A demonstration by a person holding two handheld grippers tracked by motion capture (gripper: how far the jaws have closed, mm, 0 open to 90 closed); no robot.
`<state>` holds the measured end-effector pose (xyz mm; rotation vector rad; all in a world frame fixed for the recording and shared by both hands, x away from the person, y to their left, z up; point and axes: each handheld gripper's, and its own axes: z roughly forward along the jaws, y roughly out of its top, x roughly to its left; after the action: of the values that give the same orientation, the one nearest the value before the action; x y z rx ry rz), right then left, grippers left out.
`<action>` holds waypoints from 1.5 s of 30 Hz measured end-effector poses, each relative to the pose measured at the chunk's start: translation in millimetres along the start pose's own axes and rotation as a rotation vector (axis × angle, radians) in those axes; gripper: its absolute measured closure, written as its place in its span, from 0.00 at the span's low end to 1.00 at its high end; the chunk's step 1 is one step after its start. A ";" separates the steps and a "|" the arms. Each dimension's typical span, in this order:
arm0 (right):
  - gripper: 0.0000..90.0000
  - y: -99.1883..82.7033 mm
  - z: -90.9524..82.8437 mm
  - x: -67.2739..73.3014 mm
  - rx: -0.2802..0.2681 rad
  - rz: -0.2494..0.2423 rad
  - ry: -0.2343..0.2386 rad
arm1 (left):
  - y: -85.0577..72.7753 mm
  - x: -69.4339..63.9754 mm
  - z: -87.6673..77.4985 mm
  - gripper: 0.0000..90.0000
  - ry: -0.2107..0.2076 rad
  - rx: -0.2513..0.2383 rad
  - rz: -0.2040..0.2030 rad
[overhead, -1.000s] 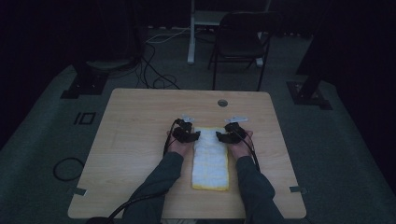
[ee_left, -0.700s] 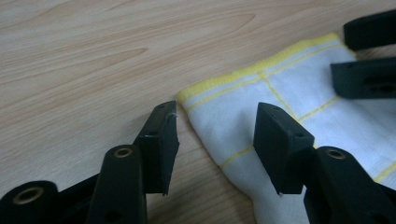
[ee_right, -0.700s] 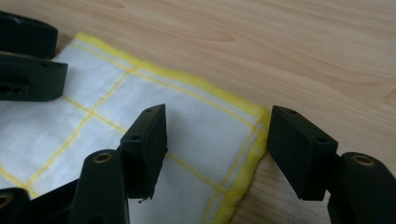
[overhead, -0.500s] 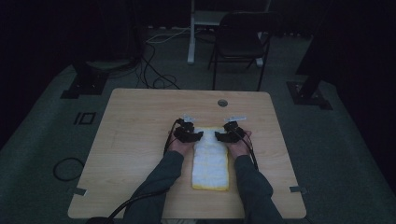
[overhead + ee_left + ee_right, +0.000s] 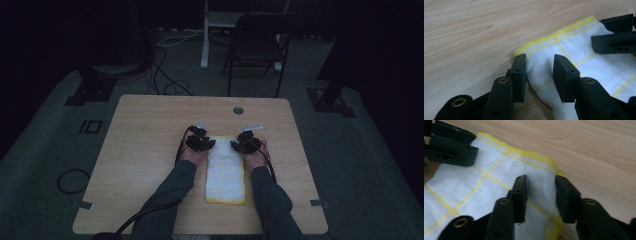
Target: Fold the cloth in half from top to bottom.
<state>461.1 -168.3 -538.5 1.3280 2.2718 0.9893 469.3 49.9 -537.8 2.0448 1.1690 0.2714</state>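
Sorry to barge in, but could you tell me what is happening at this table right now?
A person at a wooden table works a folded white cloth with yellow lines using two handheld tongs. The left tongs straddle one far corner of the cloth and the right tongs straddle the other. Both pairs of jaws have just been closing, with a bunched ridge of cloth between them; a firm pinch is not clear yet. The cloth lies on the table.

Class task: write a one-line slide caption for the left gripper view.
Left tongs straddling a bunched corner of the yellow-edged white cloth on the wooden table.
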 end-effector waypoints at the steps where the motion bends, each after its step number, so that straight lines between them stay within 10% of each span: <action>1: 0.75 0.1 0.0 0.4 0.001 -0.003 0.004 | -0.2 -0.8 0.1 0.72 -0.002 0.001 0.005; 14: 0.89 -0.3 -0.3 0.2 0.003 0.012 0.051 | -0.9 -0.5 0.5 0.92 -0.050 0.018 0.013; 45: 0.92 7.4 -8.7 -1.9 -0.057 0.013 0.043 | 10.7 -1.2 -10.4 0.94 -0.040 -0.027 0.011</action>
<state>461.6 -171.0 -527.2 1.3119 2.2510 1.0895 470.3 50.9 -522.9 2.0249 1.1240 0.2494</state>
